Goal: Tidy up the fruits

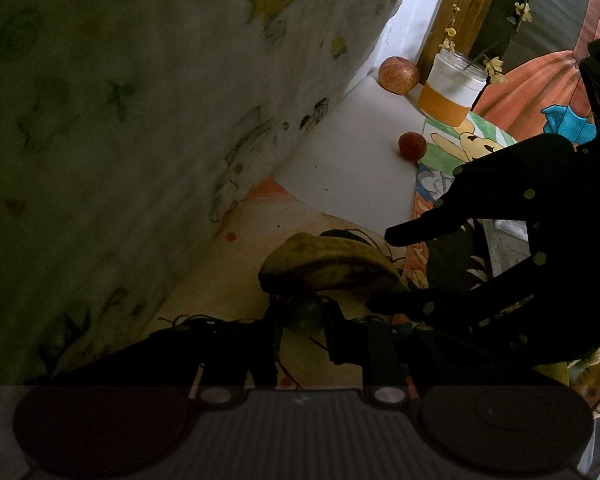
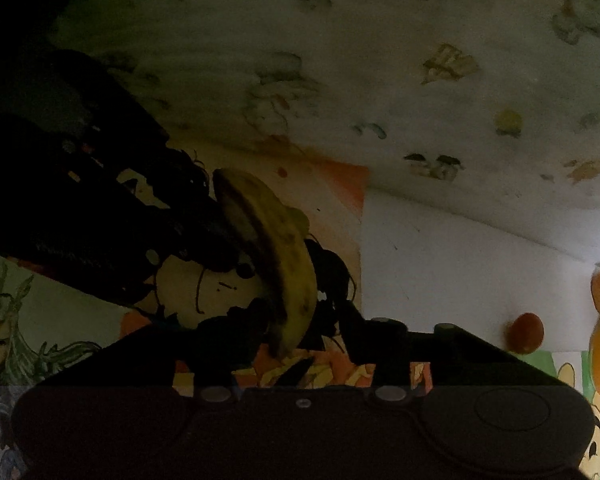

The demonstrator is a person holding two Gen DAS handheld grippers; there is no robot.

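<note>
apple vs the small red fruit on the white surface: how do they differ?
The apple is larger, pale red streaked with yellow, and sits at the far corner beside the cup. The small red fruit is much smaller, solid dark red, and lies nearer, by the edge of the cartoon mat. Both are round, loose and ungripped.

banana [image 2: 284, 256] centre frame | right gripper [image 2: 296, 332] jaws around its lower end | left gripper [image 2: 220, 216] gripping upper end, from left
</note>
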